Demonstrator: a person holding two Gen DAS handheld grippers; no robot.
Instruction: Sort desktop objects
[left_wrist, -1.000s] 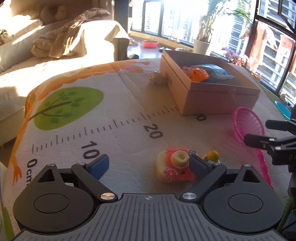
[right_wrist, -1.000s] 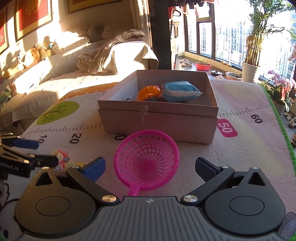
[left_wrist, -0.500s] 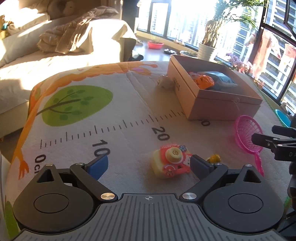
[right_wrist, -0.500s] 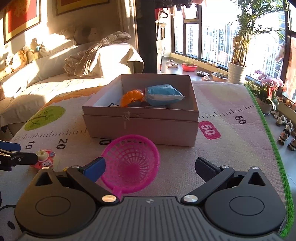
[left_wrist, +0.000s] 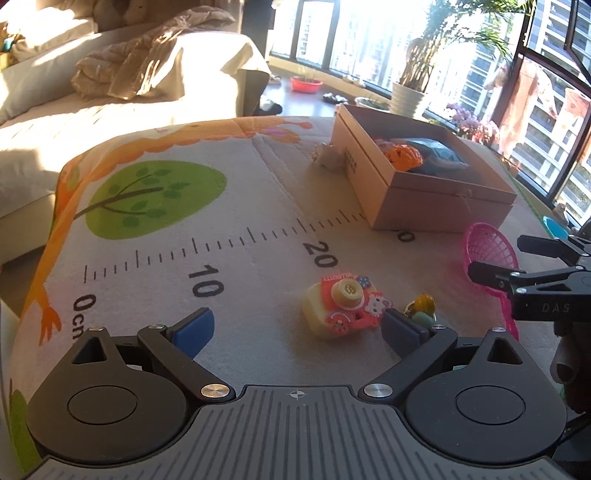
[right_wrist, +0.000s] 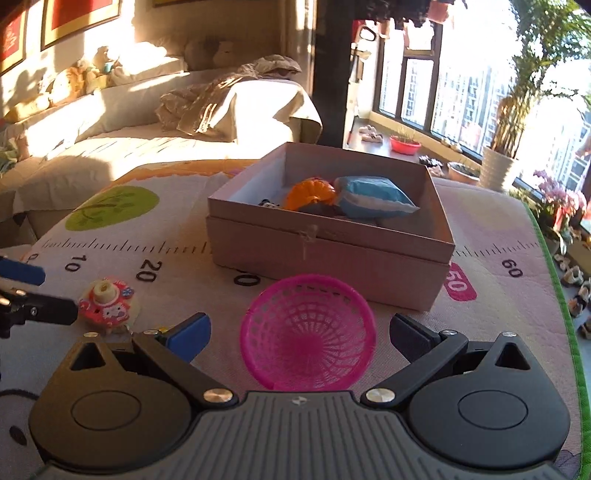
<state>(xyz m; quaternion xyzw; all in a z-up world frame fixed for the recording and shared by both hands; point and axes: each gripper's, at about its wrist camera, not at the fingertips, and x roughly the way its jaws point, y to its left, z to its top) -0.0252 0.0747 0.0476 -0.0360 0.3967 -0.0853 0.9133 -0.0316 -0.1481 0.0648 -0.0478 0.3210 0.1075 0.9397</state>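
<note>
A pink and yellow toy camera (left_wrist: 341, 306) lies on the play mat just ahead of my left gripper (left_wrist: 297, 330), which is open and empty. A small yellow and teal trinket (left_wrist: 422, 306) sits by its right finger. My right gripper (right_wrist: 300, 332) is open too, and the pink plastic sieve (right_wrist: 308, 332) lies on the mat between its fingers, untouched. The toy camera (right_wrist: 107, 306) shows at its left. The open cardboard box (right_wrist: 328, 240) behind holds an orange toy (right_wrist: 310, 194) and a blue packet (right_wrist: 373, 195).
A small pale toy (left_wrist: 327, 157) lies against the box's far corner (left_wrist: 345, 110). The mat (left_wrist: 221, 236) ends in a green border (right_wrist: 557, 295) on the right. A sofa with blankets (right_wrist: 221, 107) stands behind, potted plants (right_wrist: 498, 170) by the window.
The left gripper has drawn back and left, so the toy camera now sits ahead between its fingers. The right gripper has come closer over the sieve, now low between its fingers.
</note>
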